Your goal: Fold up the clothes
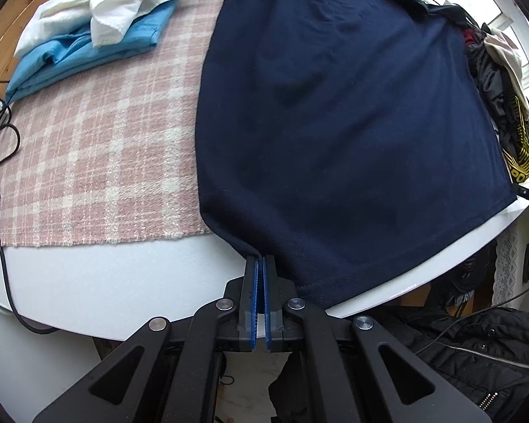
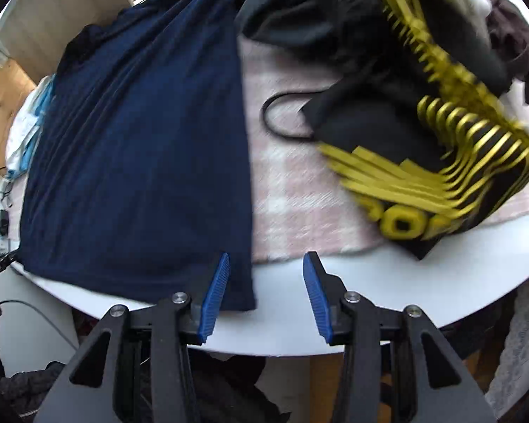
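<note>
While left gripper (image 1: 260, 259) pinches it, navy shirt (image 1: 335, 112) lies ahead.

The navy garment (image 1: 335, 123) is matt knit cloth with a stitched hem; the pink checked blanket (image 1: 98, 148) looks coarse and fuzzy (frayed at its edge). The white tabletop (image 1: 123, 282) is smooth and faintly glossy. The left gripper (image 1: 261, 264) is matt black plastic with ribbed blue pads and shiny metal pins
</note>
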Available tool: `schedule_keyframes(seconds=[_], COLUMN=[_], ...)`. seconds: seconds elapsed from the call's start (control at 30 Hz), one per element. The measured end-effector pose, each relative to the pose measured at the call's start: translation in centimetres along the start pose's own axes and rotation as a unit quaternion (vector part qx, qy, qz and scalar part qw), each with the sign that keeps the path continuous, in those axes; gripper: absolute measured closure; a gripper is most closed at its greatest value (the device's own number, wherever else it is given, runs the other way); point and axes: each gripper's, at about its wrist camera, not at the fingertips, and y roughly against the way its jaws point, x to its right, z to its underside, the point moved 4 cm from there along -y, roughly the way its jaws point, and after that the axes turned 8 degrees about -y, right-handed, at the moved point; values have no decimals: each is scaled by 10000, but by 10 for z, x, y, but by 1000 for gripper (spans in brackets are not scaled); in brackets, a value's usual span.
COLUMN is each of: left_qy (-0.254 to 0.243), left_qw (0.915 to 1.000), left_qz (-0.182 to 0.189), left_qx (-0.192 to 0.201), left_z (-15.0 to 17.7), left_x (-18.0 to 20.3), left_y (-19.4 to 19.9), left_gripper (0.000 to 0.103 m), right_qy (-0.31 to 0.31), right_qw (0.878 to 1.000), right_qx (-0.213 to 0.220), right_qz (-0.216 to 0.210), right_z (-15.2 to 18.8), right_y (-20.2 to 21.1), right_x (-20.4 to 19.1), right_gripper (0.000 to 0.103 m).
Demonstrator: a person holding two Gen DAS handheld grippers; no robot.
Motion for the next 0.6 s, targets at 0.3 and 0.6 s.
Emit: schedule_keyframes(seconds=[0.3,0.6], left_qy=[221,277], left_qw=[9996,9992], left_qz=[-17,-255], left_qx=[168,95], left_z=[15,24], left_x=[-24,-46], left_y=[19,24], left_gripper=[95,83], right_qy=[434,577], right_qw=[9989,9981], right_qx=[-158,-205], right_qz=[-36,100], right_z=[6,-2], right_y=[-10,-15], right_x=[-24,-37], right_gripper=[71,71])
